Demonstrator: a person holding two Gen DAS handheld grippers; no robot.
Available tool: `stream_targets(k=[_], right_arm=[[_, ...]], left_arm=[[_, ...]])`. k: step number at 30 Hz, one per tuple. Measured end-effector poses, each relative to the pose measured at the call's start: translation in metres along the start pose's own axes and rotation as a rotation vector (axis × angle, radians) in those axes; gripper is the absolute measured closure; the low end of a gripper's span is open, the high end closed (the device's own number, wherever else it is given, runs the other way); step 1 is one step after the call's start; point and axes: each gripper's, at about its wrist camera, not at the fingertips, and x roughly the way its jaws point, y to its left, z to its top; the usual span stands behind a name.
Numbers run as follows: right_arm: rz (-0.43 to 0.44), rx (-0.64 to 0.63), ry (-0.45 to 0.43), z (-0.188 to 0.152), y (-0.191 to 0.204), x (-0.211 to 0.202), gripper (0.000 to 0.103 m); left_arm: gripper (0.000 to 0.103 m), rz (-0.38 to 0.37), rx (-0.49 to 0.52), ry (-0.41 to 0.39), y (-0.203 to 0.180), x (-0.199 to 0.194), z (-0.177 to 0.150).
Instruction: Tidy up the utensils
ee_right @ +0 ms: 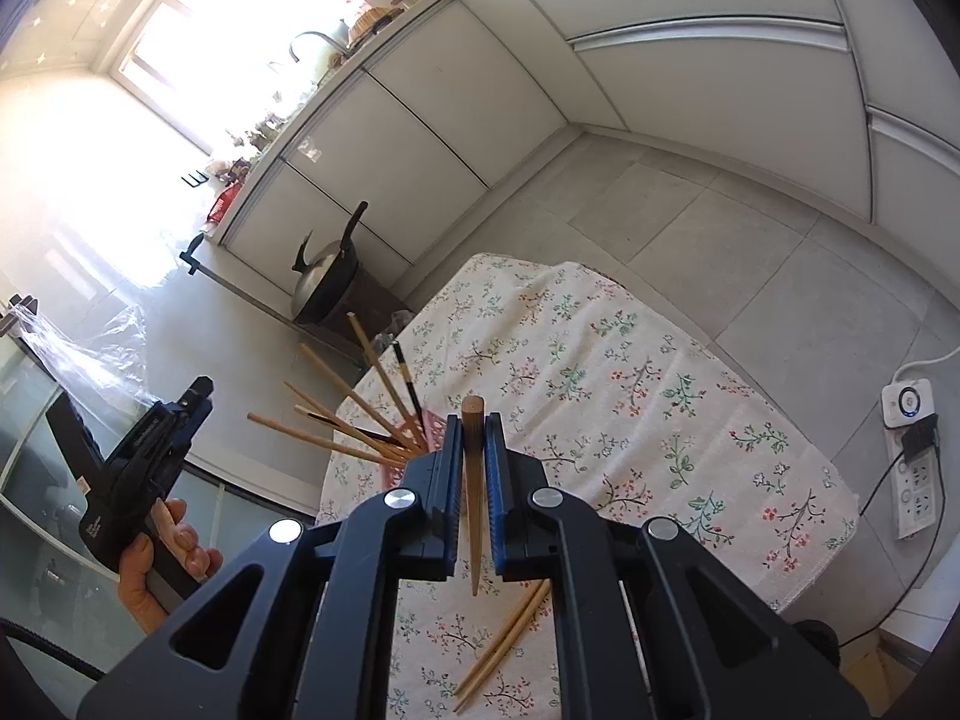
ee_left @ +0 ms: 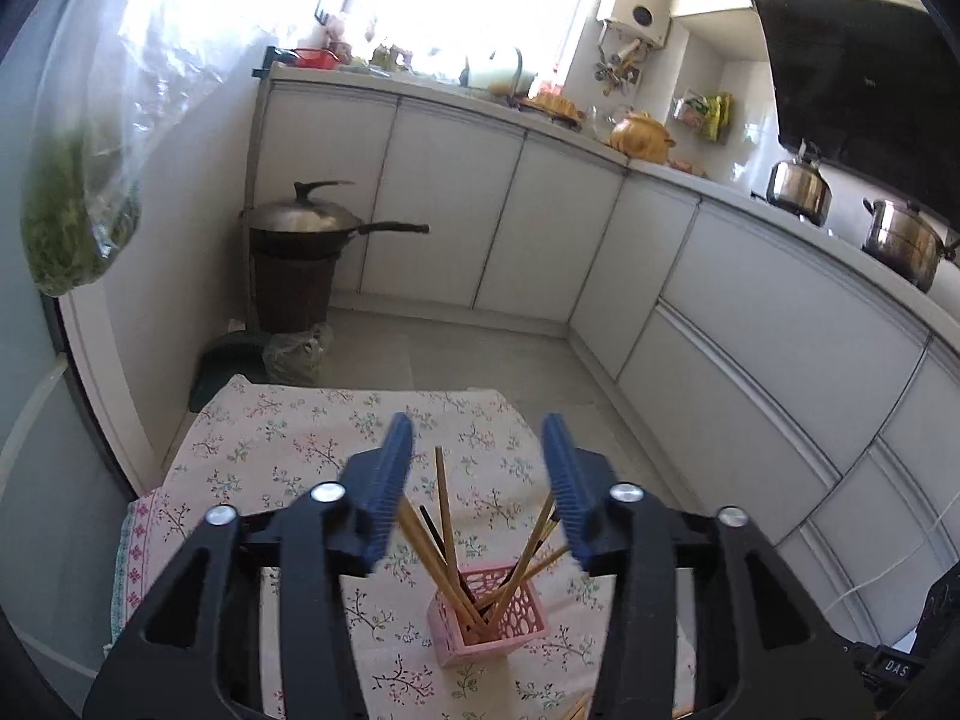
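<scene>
Right up against the lens, the right gripper point(ee_right: 474, 438) is clenched on a single brown chopstick point(ee_right: 474, 480), blue pads pressing its sides, the stick running straight along the fingers with its blunt end poking out past the tips and its thin end hanging back toward the camera. Just beyond those tips and a touch to the left sits the pink holder point(ee_left: 489, 612) on the flowered cloth point(ee_right: 630, 396), already bristling with chopsticks point(ee_right: 348, 420) fanned out to the left. So the relation that matters: the held stick lies nearly flat, pointing over the table, while the holder's mouth faces up, and by my reading the stick must tip toward upright before it can drop in. Over on the other side, the left gripper point(ee_left: 480, 474) hangs above that same holder with its jaws apart and nothing between the pads; the sticks rise in the gap below without touching them. A hand point(ee_right: 159, 558) grips its handle, off to the left. Two more loose chopsticks point(ee_right: 501, 648) lie side by side on the cloth under the right gripper, nearer that hand than the left.
</scene>
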Motion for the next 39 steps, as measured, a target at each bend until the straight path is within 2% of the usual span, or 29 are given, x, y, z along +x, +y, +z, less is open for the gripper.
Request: stream_targets(k=[2,8,13,16,19,27,31,39], right_arm=[[0.007,-0.016,-0.026,0.006,0.012,-0.004,0.095],[0.010,-0.071,-0.098,0.038,0.056,-0.004,0.095],[-0.010,-0.138,-0.127,0.057,0.096,0.012,0.095],[-0.034,-0.179,-0.127,0.065,0.114,0.029,0.095],[-0.067,-0.220,-0.117,0.068,0.126,0.047,0.095],[-0.108,-0.268,-0.048,0.072,0.142,0.100,0.092],[-0.076,-0.283,-0.089,0.072,0.152,0.087,0.090],[-0.115,-0.420,-0.153,0.039,0.167,0.050,0.089]], left_arm=[[0.044,0.007,-0.029,-0.030,0.006,-0.010,0.006],[0.041,0.001,-0.085,-0.020,0.024,-0.022,0.012],[0.041,0.010,-0.071,-0.070,0.026,-0.039,0.020],[0.041,0.027,-0.050,-0.115,0.025,-0.052,0.024],[0.041,0.025,-0.053,-0.127,0.027,-0.057,0.026],[0.041,0.022,-0.060,-0.062,0.031,-0.040,0.022],[0.040,0.009,-0.019,-0.042,0.018,-0.035,0.018],[0.035,-0.012,0.083,-0.031,-0.019,-0.035,0.003]])
